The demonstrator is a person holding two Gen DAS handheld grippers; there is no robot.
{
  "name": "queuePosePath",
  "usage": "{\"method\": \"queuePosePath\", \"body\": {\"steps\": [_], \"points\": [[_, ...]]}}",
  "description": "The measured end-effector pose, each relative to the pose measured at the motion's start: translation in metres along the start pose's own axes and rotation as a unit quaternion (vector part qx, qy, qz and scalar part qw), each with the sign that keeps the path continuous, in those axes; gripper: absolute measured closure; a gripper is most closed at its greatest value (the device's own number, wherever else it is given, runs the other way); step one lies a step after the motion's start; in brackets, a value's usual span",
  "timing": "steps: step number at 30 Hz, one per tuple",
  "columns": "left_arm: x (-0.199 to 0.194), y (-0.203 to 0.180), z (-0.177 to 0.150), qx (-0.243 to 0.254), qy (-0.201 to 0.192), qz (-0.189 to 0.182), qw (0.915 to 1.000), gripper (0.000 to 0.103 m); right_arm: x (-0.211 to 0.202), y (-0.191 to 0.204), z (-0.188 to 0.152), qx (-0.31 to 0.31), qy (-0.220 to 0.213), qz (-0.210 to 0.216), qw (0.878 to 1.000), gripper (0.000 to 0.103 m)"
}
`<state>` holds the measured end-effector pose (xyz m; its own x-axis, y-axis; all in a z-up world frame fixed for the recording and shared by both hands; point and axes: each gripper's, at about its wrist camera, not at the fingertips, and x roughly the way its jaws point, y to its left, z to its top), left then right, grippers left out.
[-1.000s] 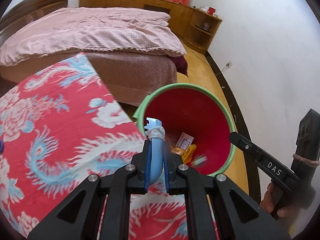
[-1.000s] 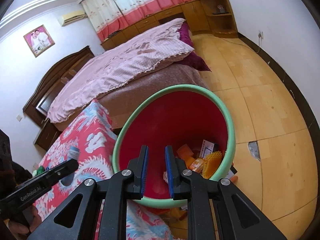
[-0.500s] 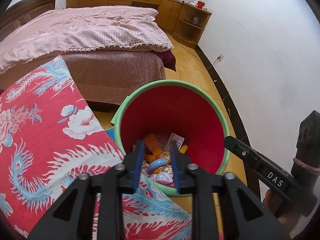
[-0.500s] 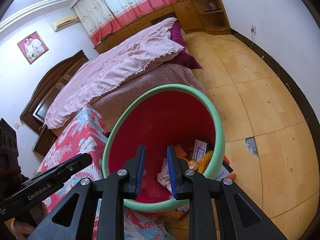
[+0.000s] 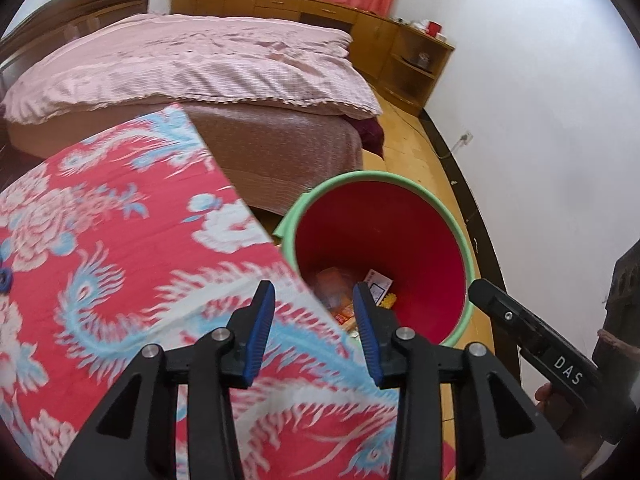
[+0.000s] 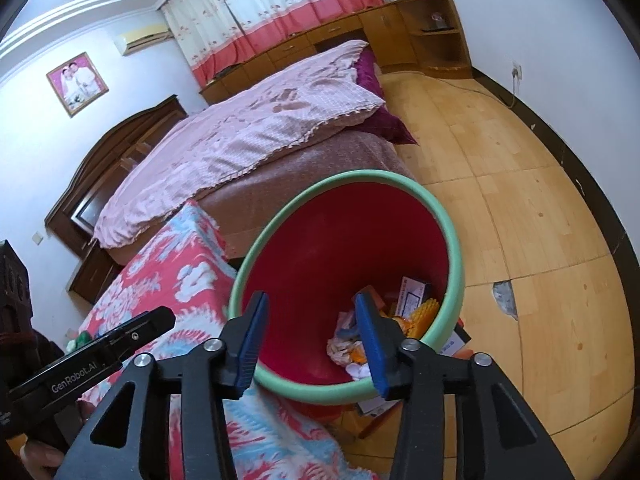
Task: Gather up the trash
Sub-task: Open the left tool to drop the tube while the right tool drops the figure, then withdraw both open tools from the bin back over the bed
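A red bin with a green rim stands on the floor against the table draped in a red floral cloth. Trash lies at the bin's bottom: a blue curved piece with white tissue, a yellow comb-like piece, a small box and orange wrappers. My left gripper hovers over the table's edge beside the bin, jaws opening, nothing between them. My right gripper hangs above the bin's near rim, jaws opening too and holding nothing.
A bed with a pink quilt lies beyond the table and bin. Wooden floor stretches to the right, with cabinets along the far wall. Flat boxes lie under the bin. A small blue item sits at the table's left edge.
The left gripper let go of the blue curved piece with tissue, which now lies in the bin, then drew back over the table. Both grippers' jaws spread apart.
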<state>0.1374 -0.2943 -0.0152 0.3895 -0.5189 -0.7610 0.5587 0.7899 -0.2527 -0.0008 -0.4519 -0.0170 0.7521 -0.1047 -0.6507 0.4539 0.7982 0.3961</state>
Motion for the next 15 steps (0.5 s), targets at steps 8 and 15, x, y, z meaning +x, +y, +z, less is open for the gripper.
{"method": "queuePosePath", "body": {"steps": [8, 15], "points": [[-0.043, 0.031, -0.018, -0.034, -0.028, 0.037, 0.9984, 0.054, -0.014, 0.039, -0.015, -0.041, 0.004, 0.017, 0.999, 0.045], [-0.078, 0.056, -0.033, -0.058, -0.054, 0.074, 0.9941, 0.048, -0.024, 0.077, -0.034, -0.081, 0.004, 0.031, 0.996, 0.038]]}}
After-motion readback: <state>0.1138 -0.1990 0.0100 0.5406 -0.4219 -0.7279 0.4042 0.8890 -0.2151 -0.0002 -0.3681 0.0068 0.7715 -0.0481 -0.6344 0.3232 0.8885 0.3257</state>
